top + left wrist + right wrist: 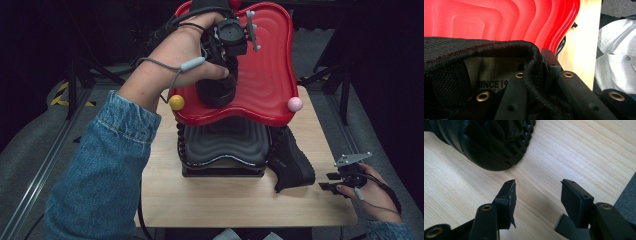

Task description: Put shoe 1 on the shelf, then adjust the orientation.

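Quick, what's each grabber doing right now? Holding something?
Left gripper: shut on the collar of the black shoe, over the red tray.
Right gripper: open, holding nothing, above the wooden table.

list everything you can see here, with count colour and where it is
shoes: 2, black; one on the red tray, its collar pinched by the left gripper; one on its side on the table, right of the rack
tray: 1, red, top tier of the rack
lower tray: 1, black, under the red one
knobs: 2, yellow and pink, at the red tray's front corners
table: 1, light wood
left gripper: black, shut on the shoe collar
right gripper: black, fingers apart, low over the table's right edge
sleeve: blue denim, left arm
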`<state>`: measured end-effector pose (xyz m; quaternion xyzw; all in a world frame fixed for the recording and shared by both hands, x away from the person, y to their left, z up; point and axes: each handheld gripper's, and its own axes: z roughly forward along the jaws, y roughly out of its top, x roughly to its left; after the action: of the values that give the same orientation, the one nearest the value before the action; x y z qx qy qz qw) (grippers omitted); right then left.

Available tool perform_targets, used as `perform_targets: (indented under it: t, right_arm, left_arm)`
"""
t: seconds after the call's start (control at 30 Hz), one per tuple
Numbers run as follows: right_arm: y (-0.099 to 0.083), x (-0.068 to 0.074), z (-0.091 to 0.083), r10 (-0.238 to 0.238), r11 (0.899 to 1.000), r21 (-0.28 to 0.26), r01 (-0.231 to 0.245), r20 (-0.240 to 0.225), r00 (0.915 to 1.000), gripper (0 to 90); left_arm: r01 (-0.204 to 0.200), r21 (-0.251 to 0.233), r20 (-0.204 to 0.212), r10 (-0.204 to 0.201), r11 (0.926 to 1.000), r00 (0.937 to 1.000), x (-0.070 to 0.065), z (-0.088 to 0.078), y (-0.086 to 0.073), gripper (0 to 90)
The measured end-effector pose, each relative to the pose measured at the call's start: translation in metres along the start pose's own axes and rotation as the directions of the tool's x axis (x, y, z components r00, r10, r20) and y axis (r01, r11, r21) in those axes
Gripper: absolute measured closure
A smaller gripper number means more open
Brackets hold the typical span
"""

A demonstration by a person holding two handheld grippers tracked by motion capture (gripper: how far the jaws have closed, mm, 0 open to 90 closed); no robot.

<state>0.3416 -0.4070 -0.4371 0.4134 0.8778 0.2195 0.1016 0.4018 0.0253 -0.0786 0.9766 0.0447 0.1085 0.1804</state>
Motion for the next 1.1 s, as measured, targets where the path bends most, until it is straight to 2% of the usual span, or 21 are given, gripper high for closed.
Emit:
perform_targets:
  t: [0.23,0.33,0.37,0.4,0.47,0.53,0.63,0.8,0.83,0.9,1.03,1.07,1.1]
  right_arm:
    - [0.000,-0.001,0.000,0.003,1.000,-0.007,-0.003,0.001,1.0000,46.7]
    - [0.000,-0.001,0.000,0.004,1.000,-0.009,-0.004,0.001,1.0000,46.7]
    - [0.000,-0.001,0.000,0.004,1.000,-0.009,-0.004,0.002,1.0000,46.6]
    - [0.000,-0.001,0.000,0.002,1.000,-0.010,-0.002,0.003,1.0000,46.6]
    - [0.000,-0.002,-0.001,0.004,1.000,-0.011,-0.004,0.005,1.0000,46.5]
    - [0.000,-0.002,-0.001,0.005,1.000,-0.012,-0.005,0.005,1.0000,46.4]
    - [0.000,-0.002,-0.002,0.007,1.000,-0.008,-0.007,0.006,1.0000,46.2]
    - [0.002,-0.001,-0.002,0.011,1.000,-0.013,-0.011,0.009,0.9999,46.1]
    - [0.003,-0.001,-0.002,0.009,1.000,-0.010,-0.009,0.007,0.9999,46.0]
    - [0.004,-0.001,-0.001,0.003,1.000,-0.011,-0.003,0.006,1.0000,45.9]
    - [0.009,0.000,0.002,-0.003,1.000,-0.009,0.003,-0.002,1.0000,45.8]
    - [0.009,0.000,0.003,-0.007,1.000,-0.008,0.007,-0.001,1.0000,45.8]
    - [0.010,-0.001,0.004,-0.010,1.000,-0.006,0.010,-0.003,0.9999,45.8]
  left_arm:
    - [0.007,-0.013,0.004,-0.007,0.9999,1.0000,-0.003,0.001,-0.003,83.6]
    - [0.034,-0.022,0.023,-0.034,0.9992,0.9992,-0.002,0.001,-0.005,81.3]
    - [0.039,-0.024,0.025,-0.039,0.9990,0.9989,-0.002,0.000,-0.005,79.5]
    - [0.060,-0.029,0.025,-0.060,0.9977,0.9979,-0.002,0.000,-0.006,76.2]
    - [0.086,-0.017,0.033,-0.085,0.9962,0.9958,-0.003,-0.001,-0.006,63.7]
    - [0.109,-0.015,0.046,-0.108,0.9939,0.9931,-0.005,-0.002,-0.008,60.2]
    - [0.125,-0.047,0.036,-0.124,0.9910,0.9917,-0.006,-0.009,-0.010,52.7]
    - [0.136,-0.080,0.022,-0.134,0.9876,0.9907,-0.008,-0.019,-0.015,46.5]
    - [0.119,-0.086,0.014,-0.118,0.9891,0.9929,-0.008,-0.021,-0.016,46.5]
    - [0.134,-0.084,0.026,-0.132,0.9873,0.9908,-0.012,-0.025,-0.018,46.2]
    - [0.129,-0.109,-0.003,-0.130,0.9856,0.9915,-0.016,-0.036,-0.021,45.0]
    - [0.154,-0.117,-0.001,-0.155,0.9811,0.9880,-0.018,-0.039,-0.023,44.6]
    - [0.159,-0.123,-0.008,-0.161,0.9796,0.9870,-0.019,-0.041,-0.024,43.7]
